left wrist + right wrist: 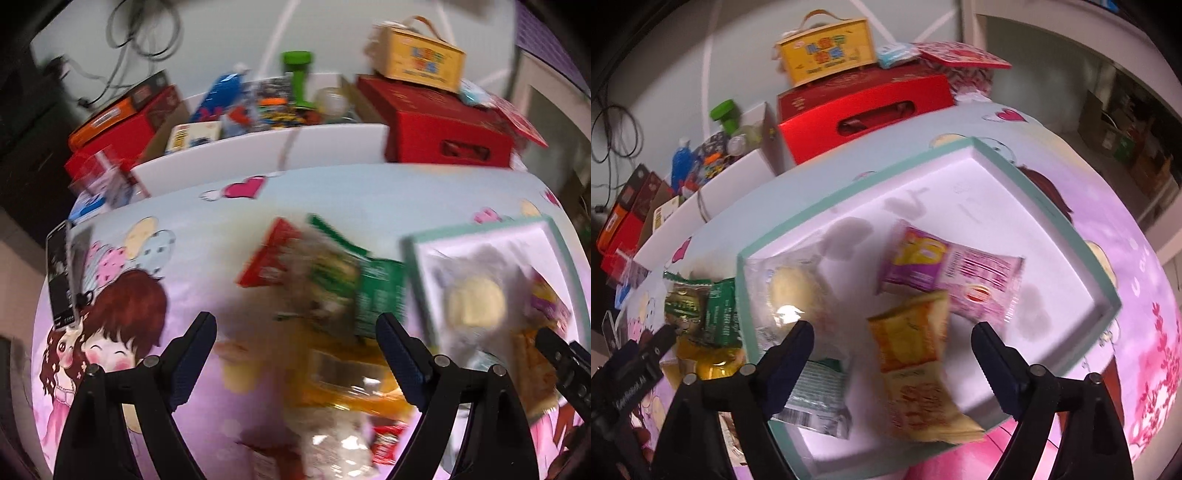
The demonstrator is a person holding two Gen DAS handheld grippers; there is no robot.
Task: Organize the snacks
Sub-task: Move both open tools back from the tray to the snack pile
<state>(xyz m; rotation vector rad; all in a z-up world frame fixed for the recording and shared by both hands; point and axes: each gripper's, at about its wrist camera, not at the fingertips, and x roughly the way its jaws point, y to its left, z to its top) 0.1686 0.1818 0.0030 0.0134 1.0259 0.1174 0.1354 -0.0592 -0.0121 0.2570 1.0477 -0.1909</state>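
Left gripper (295,339) gapes wide, empty, above blurred green snack packets (354,284) at twelve o'clock. Right gripper (892,349) likewise wide, empty, over the mint-rimmed white cardboard tray (1052,221) holding an orange packet (910,332).

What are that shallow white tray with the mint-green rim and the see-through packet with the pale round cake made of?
The shallow white tray with the mint-green rim looks like matte cardboard, probably a box lid: flat walls, sharp folded corners, no shine. The see-through packet with the pale round cake appears to be thin glossy plastic film: it crinkles and throws a bright glare spot.
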